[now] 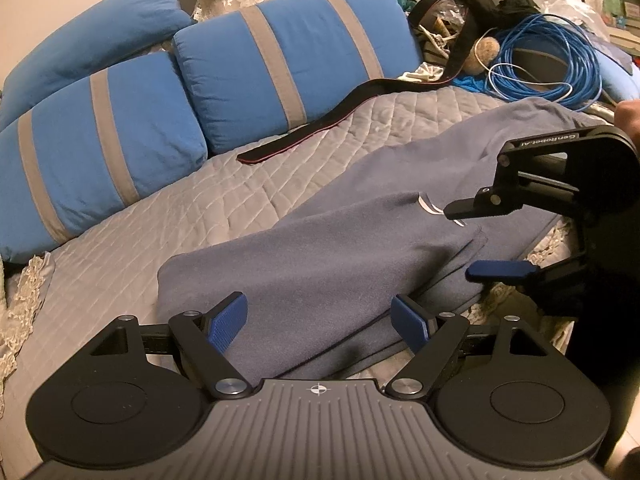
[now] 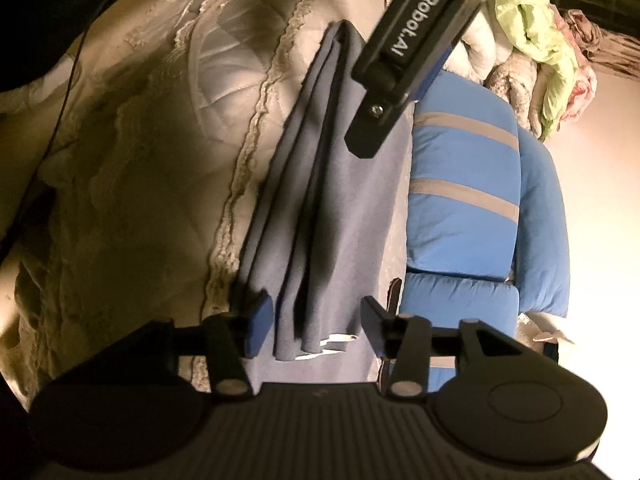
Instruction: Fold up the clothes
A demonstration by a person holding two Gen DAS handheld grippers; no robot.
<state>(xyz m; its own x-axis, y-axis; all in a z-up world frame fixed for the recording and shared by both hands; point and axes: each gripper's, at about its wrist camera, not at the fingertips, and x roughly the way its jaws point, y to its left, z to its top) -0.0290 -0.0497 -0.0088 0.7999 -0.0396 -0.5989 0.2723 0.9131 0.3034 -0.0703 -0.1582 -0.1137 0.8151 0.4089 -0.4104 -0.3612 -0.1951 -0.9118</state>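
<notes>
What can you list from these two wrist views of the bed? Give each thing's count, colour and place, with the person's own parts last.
Folded garment: one, grey-blue, on the quilt between both grippers.
Quilt: one, grey, covering the bed.
Striped cushions: two, blue with grey bands, at the head of the bed.
Plain pillow: one, blue, behind the cushions.
Strap: one, black, across the quilt.
Cable coil: one, blue, in the clutter at the far right.
Left gripper: one, black with blue pads, open over the garment's near edge.
Right gripper: one, black with blue pads, open, a fabric fold between its pads.
</notes>
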